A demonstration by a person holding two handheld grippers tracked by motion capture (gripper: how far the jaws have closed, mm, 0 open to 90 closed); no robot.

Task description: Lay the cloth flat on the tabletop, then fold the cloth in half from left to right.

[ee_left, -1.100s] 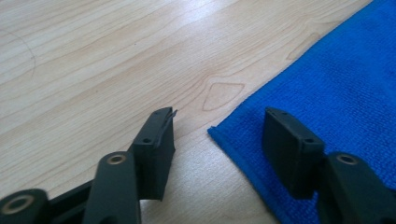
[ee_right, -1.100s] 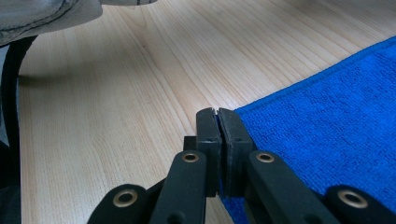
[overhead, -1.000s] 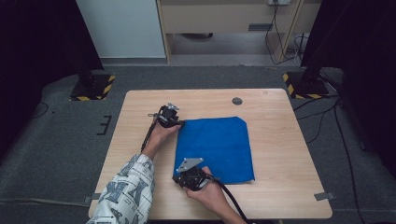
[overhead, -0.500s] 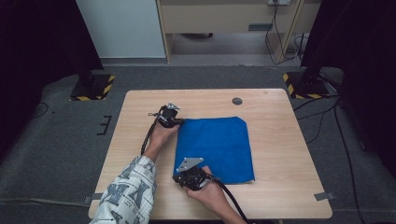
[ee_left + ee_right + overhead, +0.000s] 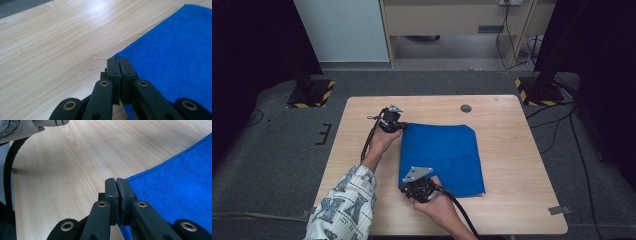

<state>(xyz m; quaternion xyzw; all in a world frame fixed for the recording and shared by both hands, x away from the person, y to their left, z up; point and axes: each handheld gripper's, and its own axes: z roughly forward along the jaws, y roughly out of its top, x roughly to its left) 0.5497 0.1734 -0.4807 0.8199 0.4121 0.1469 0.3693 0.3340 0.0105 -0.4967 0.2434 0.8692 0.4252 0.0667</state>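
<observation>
A blue cloth (image 5: pixel 442 155) lies flat on the wooden table (image 5: pixel 517 150). My left gripper (image 5: pixel 399 127) is at the cloth's far left corner. In the left gripper view its jaws (image 5: pixel 118 61) are pressed together with the cloth (image 5: pixel 175 55) corner pinched under them. My right gripper (image 5: pixel 406 188) is at the near left corner. In the right gripper view it (image 5: pixel 116 181) is shut, and a thin line of blue cloth (image 5: pixel 175 177) shows between the pads.
A small dark round disc (image 5: pixel 466 108) sits in the tabletop behind the cloth. Bare wood lies left and right of the cloth. A patterned sleeve (image 5: pixel 344 205) and a black cable (image 5: pixel 7 170) cross the table's near left side.
The left gripper has lifted slightly at the cloth's far left corner. The right gripper and the cloth's near edge have stayed put.
</observation>
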